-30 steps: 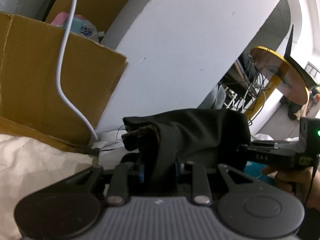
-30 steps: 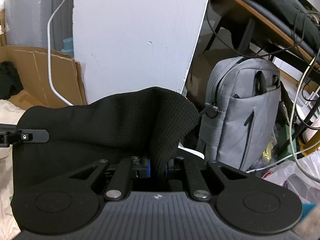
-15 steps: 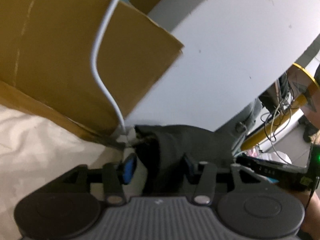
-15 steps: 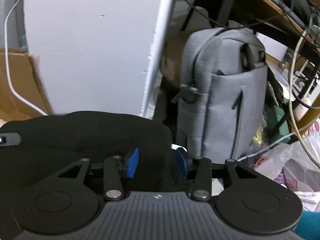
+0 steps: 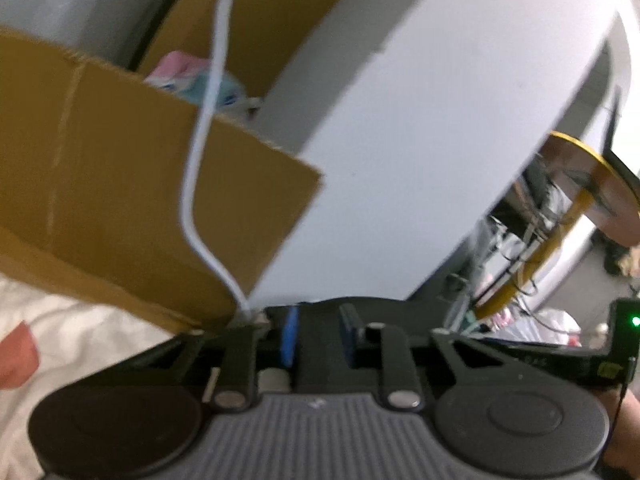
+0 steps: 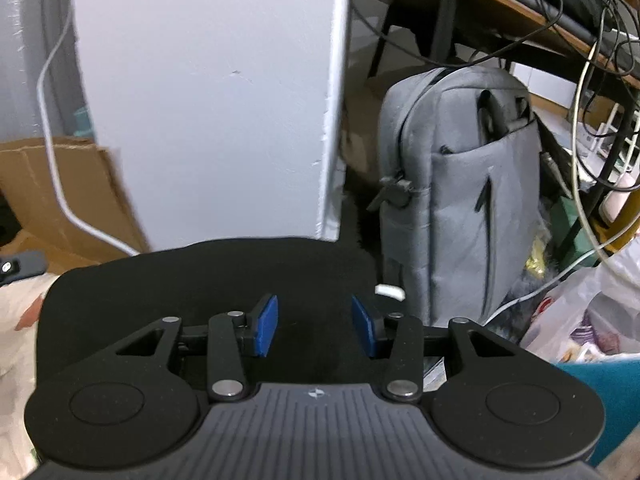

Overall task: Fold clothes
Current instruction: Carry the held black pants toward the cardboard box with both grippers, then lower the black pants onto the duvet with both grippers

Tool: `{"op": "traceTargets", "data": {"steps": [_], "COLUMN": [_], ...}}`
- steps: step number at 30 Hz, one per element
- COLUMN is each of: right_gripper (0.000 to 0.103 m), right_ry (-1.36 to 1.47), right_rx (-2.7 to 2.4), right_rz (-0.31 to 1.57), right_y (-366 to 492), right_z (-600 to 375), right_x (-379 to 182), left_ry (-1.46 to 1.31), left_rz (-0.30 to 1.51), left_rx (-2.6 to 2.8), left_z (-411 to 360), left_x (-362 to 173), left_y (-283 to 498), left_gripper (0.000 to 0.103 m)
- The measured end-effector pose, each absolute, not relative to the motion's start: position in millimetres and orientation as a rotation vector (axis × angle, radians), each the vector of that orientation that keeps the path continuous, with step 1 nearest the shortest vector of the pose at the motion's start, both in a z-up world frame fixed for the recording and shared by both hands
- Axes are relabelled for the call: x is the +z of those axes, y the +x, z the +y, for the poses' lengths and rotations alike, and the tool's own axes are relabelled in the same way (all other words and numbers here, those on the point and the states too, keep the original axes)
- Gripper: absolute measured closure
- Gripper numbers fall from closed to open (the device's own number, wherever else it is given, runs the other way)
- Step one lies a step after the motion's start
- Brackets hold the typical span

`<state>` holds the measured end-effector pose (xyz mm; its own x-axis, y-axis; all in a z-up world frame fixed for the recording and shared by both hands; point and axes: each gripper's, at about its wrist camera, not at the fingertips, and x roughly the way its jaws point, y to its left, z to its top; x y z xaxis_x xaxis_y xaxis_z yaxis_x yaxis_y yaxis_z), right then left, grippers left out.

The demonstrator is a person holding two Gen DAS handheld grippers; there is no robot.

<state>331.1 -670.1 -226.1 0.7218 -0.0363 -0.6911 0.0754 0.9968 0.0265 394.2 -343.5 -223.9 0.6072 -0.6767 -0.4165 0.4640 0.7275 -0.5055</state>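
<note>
The black garment [image 6: 208, 280] lies flat on the cream bedding [image 6: 16, 312], spread in front of my right gripper [image 6: 314, 328]. That gripper is open, its blue pads [image 6: 266, 326] apart just above the cloth and holding nothing. In the left wrist view a strip of the black garment [image 5: 384, 308] shows just beyond my left gripper [image 5: 318, 334], which is open with its blue pads [image 5: 289, 334] apart and empty. The right gripper's body [image 5: 560, 356] shows at the right edge of that view.
A white wall column [image 6: 208, 100] stands straight ahead. A cardboard box [image 5: 120, 184] with a white cable [image 5: 200, 152] over it sits to the left. A grey backpack [image 6: 460, 200], cables, a desk and plastic bags [image 6: 580, 312] crowd the right.
Both grippers held the black garment a second ago, then opened and let it go. The garment now lies flat on the bed. Both grippers have drawn back slightly.
</note>
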Motion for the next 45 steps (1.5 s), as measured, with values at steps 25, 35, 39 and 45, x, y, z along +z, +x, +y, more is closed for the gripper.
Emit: {"op": "traceTargets", "data": {"steps": [25, 35, 39, 45], "right_gripper": [0.06, 0.058, 0.058, 0.058], "right_ry": [-0.033, 0.14, 0.139, 0.098], "right_rx": [-0.157, -0.115, -0.119, -0.076], "right_rz": [0.891, 0.868, 0.854, 0.847], "right_y": [315.0, 278.1, 256.1, 221.8], "right_z": [-657.1, -649.2, -643.8, -627.9], "right_x": [-268.0, -250.4, -252.4, -259.3], "left_ry": [-0.263, -0.248, -0.244, -0.204], "left_rz": [0.69, 0.705, 0.701, 0.663], "left_rx": [-0.653, -0.666, -0.665, -0.734], "left_z": [-363.4, -334.1, -330.9, -339.0], "left_x": [-274.3, -259.8, -258.3, -253.5], "left_y": [401.7, 368.5, 363.6, 348.6], "left_gripper": [0.095, 0.083, 0.083, 0.083]}}
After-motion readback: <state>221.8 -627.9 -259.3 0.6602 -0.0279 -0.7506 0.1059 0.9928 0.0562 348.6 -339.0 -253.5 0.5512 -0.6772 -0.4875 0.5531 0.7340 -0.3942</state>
